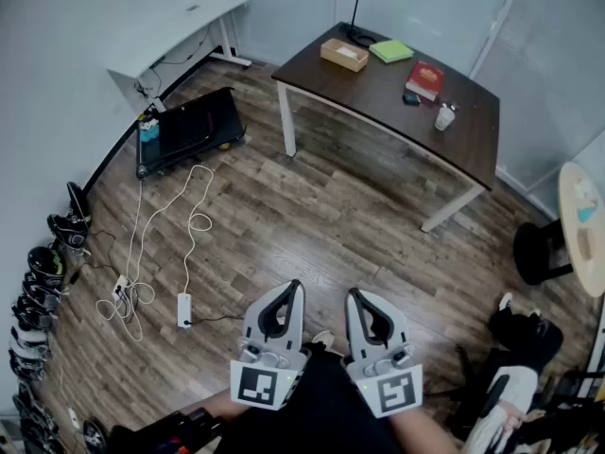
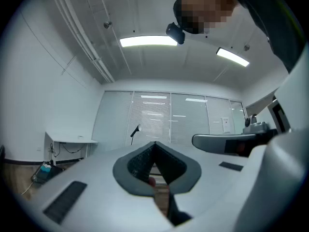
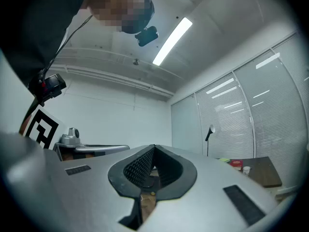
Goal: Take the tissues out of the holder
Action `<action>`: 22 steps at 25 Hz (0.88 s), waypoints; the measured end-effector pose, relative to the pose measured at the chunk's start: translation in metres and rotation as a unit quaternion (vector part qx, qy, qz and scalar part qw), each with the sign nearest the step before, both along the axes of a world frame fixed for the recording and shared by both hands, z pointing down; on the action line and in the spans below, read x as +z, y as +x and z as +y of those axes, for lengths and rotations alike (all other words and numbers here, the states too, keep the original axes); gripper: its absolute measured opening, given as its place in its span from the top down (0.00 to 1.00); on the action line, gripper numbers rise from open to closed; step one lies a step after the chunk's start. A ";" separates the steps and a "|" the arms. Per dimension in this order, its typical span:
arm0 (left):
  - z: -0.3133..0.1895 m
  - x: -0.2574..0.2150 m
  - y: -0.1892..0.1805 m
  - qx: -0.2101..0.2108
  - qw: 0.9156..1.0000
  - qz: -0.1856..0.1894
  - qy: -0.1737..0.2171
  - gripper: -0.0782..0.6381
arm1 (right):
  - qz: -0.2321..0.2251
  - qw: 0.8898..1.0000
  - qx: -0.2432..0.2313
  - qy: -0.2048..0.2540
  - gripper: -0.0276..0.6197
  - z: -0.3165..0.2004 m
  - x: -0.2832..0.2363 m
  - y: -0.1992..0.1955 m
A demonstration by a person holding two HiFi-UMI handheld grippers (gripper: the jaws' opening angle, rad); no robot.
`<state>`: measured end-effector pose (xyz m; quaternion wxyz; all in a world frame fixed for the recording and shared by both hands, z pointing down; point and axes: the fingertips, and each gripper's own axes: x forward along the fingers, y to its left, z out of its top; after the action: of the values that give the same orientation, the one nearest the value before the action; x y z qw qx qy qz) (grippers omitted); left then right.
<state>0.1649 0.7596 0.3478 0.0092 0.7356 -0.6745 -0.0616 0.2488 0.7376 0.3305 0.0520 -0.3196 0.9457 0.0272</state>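
Our left gripper and right gripper are both closed, empty. The tan tissue holder sits on the dark table, across the wooden floor.

left claw closed | right claw closed | tissue holder on table, well apart

Far, small, cropped
The tissue holder on the dark surface is too small to show tissues; the round table is cut by the right edge.
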 end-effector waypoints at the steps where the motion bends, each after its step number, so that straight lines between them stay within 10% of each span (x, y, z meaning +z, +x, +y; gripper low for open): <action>1: -0.001 0.001 -0.001 -0.002 1.000 0.000 0.000 0.89 | 0.000 1.000 -0.003 0.001 0.94 -0.001 0.001 -0.003; 22: -0.015 0.017 -0.009 -0.038 0.999 0.001 -0.008 0.89 | -0.004 0.997 -0.066 -0.039 0.94 -0.020 0.020 -0.035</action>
<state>0.1564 0.7448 0.3645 0.0131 0.7094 -0.7023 -0.0572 0.2136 0.7179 0.3507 0.0447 -0.2579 0.9650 -0.0146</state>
